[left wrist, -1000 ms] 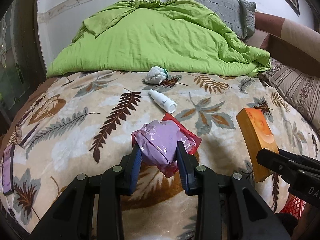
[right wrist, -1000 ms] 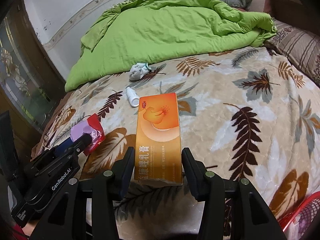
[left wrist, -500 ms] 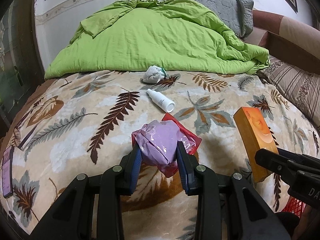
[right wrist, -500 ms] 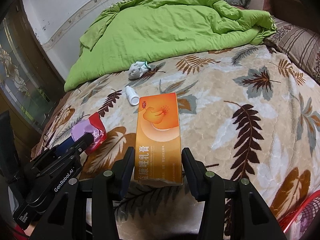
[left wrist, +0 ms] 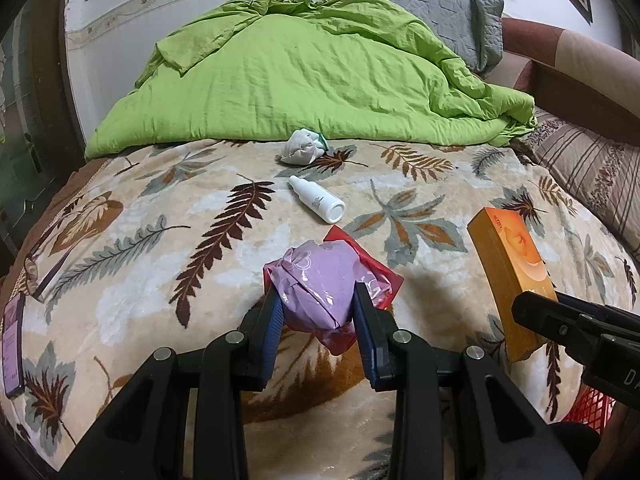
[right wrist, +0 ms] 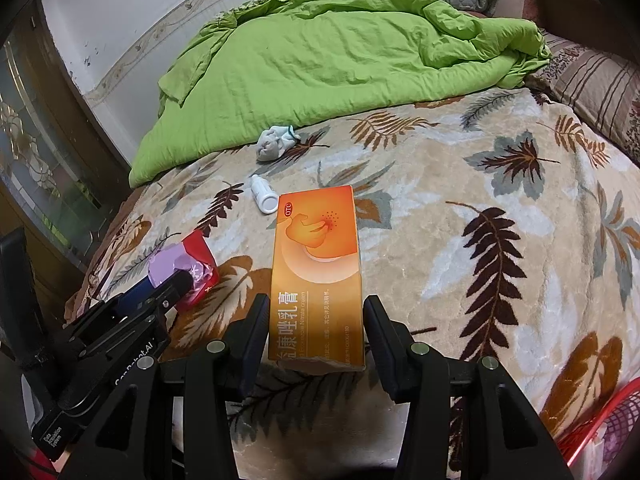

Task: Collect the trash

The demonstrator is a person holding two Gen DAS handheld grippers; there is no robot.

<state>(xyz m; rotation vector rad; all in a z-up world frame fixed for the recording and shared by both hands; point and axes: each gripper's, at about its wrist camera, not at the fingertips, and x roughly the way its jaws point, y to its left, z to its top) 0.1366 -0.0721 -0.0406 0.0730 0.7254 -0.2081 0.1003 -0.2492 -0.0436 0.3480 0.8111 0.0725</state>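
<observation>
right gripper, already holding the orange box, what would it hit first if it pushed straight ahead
Probably the white bottle, lying just past the orange box held in the right gripper; depth is unclear, so the leaf-print blanket might come first.

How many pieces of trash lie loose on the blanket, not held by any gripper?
2: a white bottle mid-blanket and a crumpled tissue beyond it, by the green quilt. More may be hidden.

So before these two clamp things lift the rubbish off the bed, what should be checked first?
1. Left gripper pinching the purple wrapper: ok.
2. Right gripper pressing the orange box: cannot tell; its jaws sit right beside the box edges.
3. Red packet coming along with the wrapper: cannot tell.
4. Red basket nearby: ok, by the bed's edge.
5. Left to collect: not ok; white bottle and crumpled tissue lie on the blanket.
</observation>
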